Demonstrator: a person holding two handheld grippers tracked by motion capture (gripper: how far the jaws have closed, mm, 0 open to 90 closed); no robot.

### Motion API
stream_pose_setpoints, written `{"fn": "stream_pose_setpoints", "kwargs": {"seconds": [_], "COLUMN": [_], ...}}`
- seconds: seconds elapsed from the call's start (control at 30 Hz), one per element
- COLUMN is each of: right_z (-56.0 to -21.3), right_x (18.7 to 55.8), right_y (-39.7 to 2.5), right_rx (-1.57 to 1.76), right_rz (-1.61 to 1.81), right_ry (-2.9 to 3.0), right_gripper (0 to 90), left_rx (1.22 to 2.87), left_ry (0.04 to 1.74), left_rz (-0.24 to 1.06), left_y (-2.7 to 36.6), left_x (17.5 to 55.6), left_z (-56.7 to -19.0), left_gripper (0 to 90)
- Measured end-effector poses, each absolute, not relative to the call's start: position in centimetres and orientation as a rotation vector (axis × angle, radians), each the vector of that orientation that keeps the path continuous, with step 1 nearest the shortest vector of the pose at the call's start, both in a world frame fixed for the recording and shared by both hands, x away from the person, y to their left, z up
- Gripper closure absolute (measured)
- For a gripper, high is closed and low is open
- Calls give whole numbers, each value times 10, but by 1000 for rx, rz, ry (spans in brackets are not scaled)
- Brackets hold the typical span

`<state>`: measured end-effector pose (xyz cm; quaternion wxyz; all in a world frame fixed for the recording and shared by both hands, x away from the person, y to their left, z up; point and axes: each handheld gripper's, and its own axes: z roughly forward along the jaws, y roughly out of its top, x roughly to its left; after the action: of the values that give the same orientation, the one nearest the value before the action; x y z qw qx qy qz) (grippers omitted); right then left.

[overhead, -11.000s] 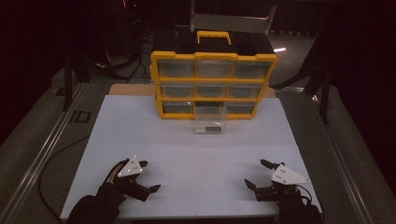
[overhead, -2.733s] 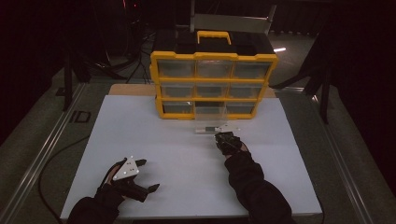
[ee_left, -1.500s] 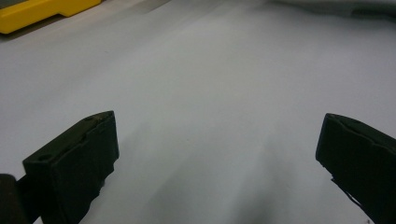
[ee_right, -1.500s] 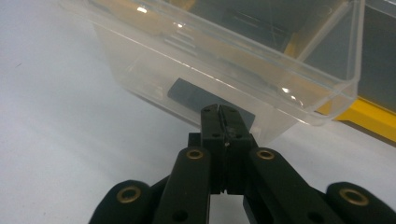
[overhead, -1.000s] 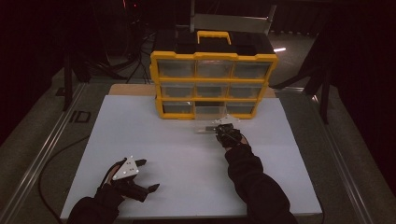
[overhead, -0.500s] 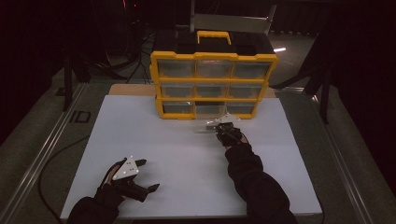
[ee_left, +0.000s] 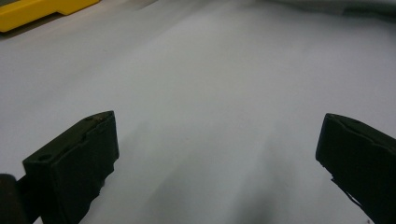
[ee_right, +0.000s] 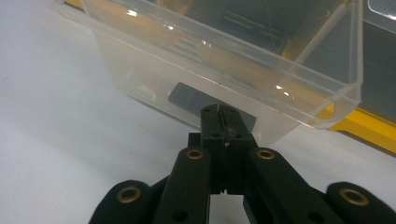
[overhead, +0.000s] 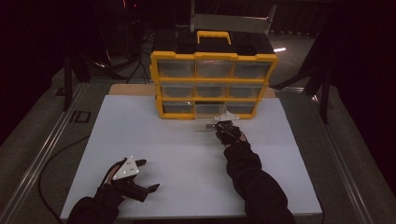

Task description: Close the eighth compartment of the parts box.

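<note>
White worktop (overhead: pixel 187 154) carries one yellow nine-drawer cabinet (overhead: pixel 213 84) at its far edge; one clear drawer (ee_right: pixel 224 60), pinched by the right gripper (ee_right: pixel 225 119), is now lifted nearer the cabinet; left gripper (ee_left: pixel 217 154) jaws spread, unmoved near the worktop's near edge.

Overall light: dim; the surroundings in the high view fall to near black at the top corners and right edge.
Brightest area: the white table (overhead: pixel 187 154), lit evenly from above, pale grey rather than white.
Colour: the yellow cabinet (overhead: pixel 214 84) stays saturated, though its clear drawer fronts read murky.
Shadows: soft and faint; a diffuse dark patch lies low and centre in the left gripper view, between the left gripper (ee_left: pixel 217 158) jaws.
Glare: small white glints on the rim of the clear drawer (ee_right: pixel 224 70) in the right gripper view.
Focus: high view soft and grainy; the near jaws of the right gripper (ee_right: pixel 225 122) are sharp, the upper right background blurred.
</note>
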<state>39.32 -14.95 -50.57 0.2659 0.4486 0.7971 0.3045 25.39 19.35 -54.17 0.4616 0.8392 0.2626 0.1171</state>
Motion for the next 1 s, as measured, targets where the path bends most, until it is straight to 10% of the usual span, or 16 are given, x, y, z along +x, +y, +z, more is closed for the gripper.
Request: {"fn": "stream_pose_setpoints", "kwargs": {"seconds": [1.0], "right_z": [-505], "right_x": [402], "right_y": [-147], "right_rx": [1222], "right_rz": [808], "right_ry": [2151], "right_gripper": [900], "left_rx": [2063], "left_ry": [646], "left_rz": [286], "left_y": [194], "left_x": [254], "left_z": [-542], "left_gripper": [0]}}
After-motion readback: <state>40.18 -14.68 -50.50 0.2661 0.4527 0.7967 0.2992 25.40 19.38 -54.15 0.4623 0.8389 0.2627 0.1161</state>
